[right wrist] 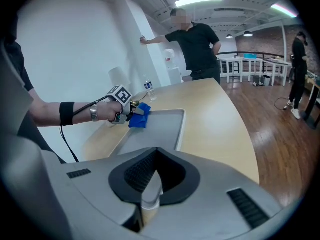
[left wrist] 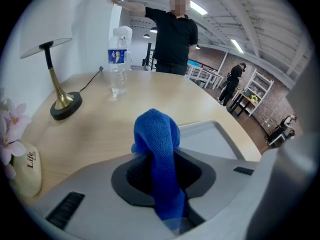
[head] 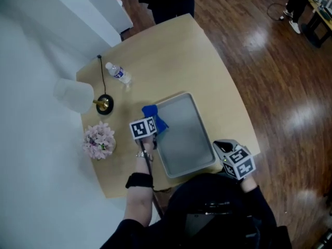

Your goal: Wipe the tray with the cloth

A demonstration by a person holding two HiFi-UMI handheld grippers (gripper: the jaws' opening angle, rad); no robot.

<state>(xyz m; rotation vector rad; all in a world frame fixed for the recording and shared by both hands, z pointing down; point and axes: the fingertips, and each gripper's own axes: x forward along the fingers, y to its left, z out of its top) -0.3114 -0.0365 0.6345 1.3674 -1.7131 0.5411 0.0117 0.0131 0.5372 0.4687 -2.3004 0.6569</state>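
Pale wood table [head: 218, 82] from your head view: the grey tray [head: 184, 139] lies in front of you, with a bottle [head: 118, 72], a lamp [head: 104, 104] and flowers [head: 99, 140] off to its left. Your left gripper [head: 149, 135] sits at the tray's far left corner with the blue cloth [head: 155, 117] bunched there. Your right gripper [head: 224, 148] is at the near right corner.

Left gripper view: your jaws pinch the cloth, which stands up between the pads and flops over their tips. The tray's corner is just beyond it.

Right gripper view: your jaws are drawn in on a thin pale edge. By the look of it that is the tray's near corner, so you seem to be steadying it. Across the tray, the cloth rests on the far rim.

Judging by that, the wipe has barely started. The cloth is gripped and placed, and nearly the whole tray floor is left to cover.
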